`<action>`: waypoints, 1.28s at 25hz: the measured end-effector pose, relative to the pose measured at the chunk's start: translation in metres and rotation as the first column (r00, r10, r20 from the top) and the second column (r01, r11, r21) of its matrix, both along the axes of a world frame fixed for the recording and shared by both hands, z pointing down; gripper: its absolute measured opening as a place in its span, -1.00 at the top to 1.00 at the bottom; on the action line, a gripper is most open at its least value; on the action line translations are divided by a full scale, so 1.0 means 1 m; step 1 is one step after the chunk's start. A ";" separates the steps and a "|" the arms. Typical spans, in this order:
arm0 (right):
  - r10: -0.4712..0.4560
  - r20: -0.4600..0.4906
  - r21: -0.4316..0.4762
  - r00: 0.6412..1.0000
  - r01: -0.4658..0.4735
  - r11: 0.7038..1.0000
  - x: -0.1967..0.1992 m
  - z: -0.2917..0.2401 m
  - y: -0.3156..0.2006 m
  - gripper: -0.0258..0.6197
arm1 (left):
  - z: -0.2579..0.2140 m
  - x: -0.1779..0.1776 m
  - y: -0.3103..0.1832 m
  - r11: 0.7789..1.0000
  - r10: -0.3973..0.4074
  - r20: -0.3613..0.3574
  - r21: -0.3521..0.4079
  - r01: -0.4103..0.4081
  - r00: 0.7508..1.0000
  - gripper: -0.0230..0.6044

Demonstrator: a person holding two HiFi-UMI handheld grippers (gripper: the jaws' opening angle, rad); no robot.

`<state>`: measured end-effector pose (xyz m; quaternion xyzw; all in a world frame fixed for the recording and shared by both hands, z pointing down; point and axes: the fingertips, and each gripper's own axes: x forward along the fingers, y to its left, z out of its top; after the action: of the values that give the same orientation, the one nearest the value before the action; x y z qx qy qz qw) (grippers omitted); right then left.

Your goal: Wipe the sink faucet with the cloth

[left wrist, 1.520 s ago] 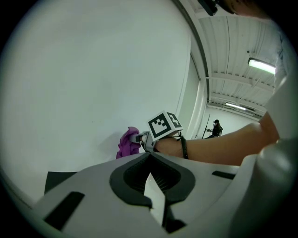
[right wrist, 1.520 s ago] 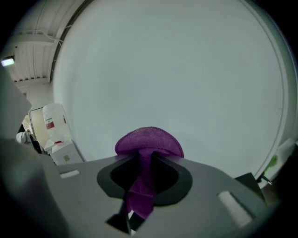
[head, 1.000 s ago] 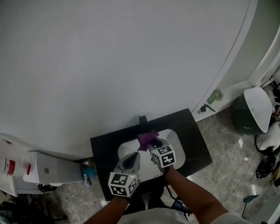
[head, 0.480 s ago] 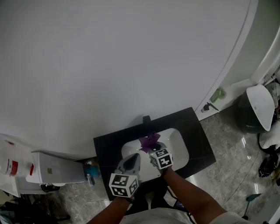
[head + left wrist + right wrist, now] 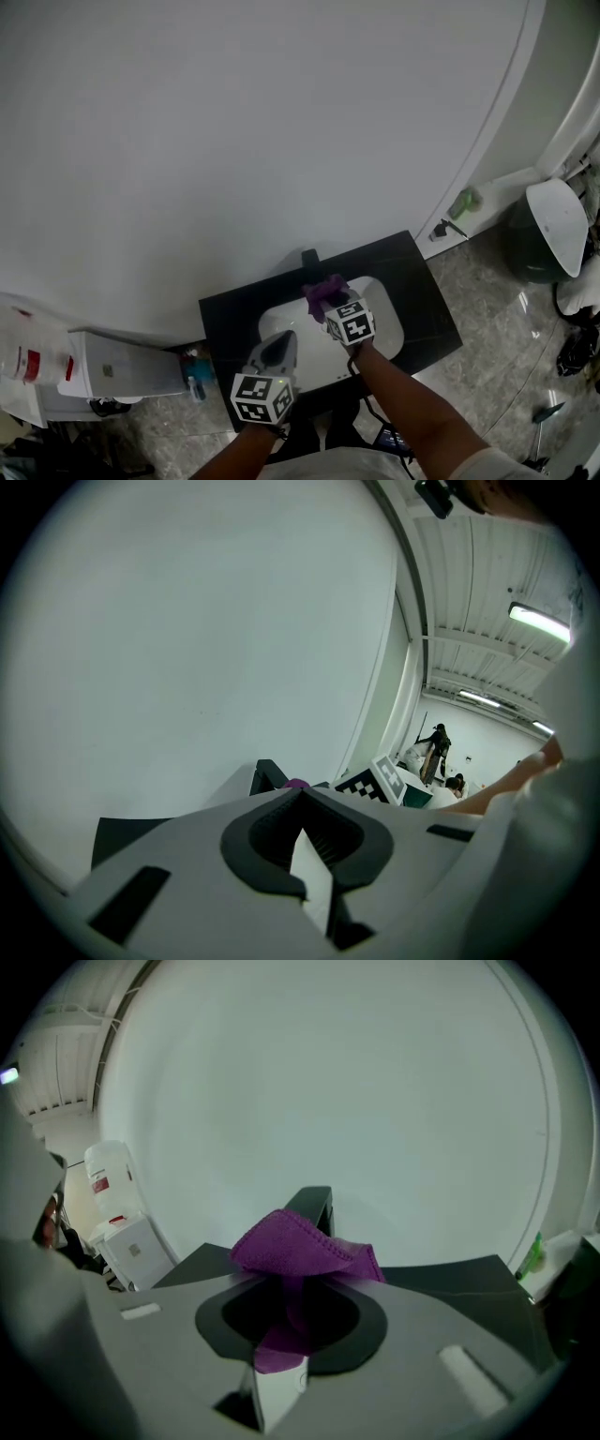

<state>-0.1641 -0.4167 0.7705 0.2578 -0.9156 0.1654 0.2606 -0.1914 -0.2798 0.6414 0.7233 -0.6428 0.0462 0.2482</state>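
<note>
A short black faucet [image 5: 307, 256] stands at the back of a white sink [image 5: 286, 323] set in a black counter [image 5: 225, 314]. My right gripper [image 5: 330, 300] is shut on a bunched purple cloth [image 5: 323, 290] and holds it over the basin just in front of the faucet. In the right gripper view the cloth [image 5: 300, 1251] bulges out of the right gripper [image 5: 289, 1305], with the faucet [image 5: 312, 1206] right behind it. My left gripper [image 5: 283, 339] hangs over the sink's near left edge, shut with nothing in it [image 5: 301, 797].
A white water dispenser [image 5: 103, 370] and a blue-topped bottle [image 5: 194, 370] stand left of the counter. A green bottle [image 5: 460, 202] and a dark bin with a white lid [image 5: 548, 230] are at the right. A plain white wall rises right behind the faucet.
My right gripper has carried the purple cloth forward, closer to the faucet. The left gripper has stayed where it was.
</note>
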 end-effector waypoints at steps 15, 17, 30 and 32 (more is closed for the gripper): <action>0.010 0.130 0.067 0.992 -0.019 0.998 -0.032 -0.099 -0.029 0.70 | -0.016 -0.010 0.007 0.999 -0.025 0.015 0.029 0.025 1.000 0.91; 0.006 0.070 0.044 0.998 -0.009 0.999 -0.049 -0.086 -0.055 0.69 | -0.014 -0.009 0.009 0.999 -0.025 0.016 0.020 0.025 1.000 0.91; 0.016 0.019 -0.013 1.000 -0.016 1.000 0.019 -0.052 0.050 0.69 | -0.036 -0.001 0.010 0.999 0.009 0.060 0.048 -0.012 0.998 0.91; 0.010 0.048 0.013 0.999 -0.010 1.000 0.028 -0.078 0.066 0.69 | -0.048 0.002 0.012 0.998 0.006 0.062 0.065 -0.010 0.998 0.91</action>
<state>-0.1356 -0.3507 0.6924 0.2601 -0.9214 0.1666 0.2359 -0.1895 -0.2682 0.5930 0.7318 -0.6484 0.0483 0.2042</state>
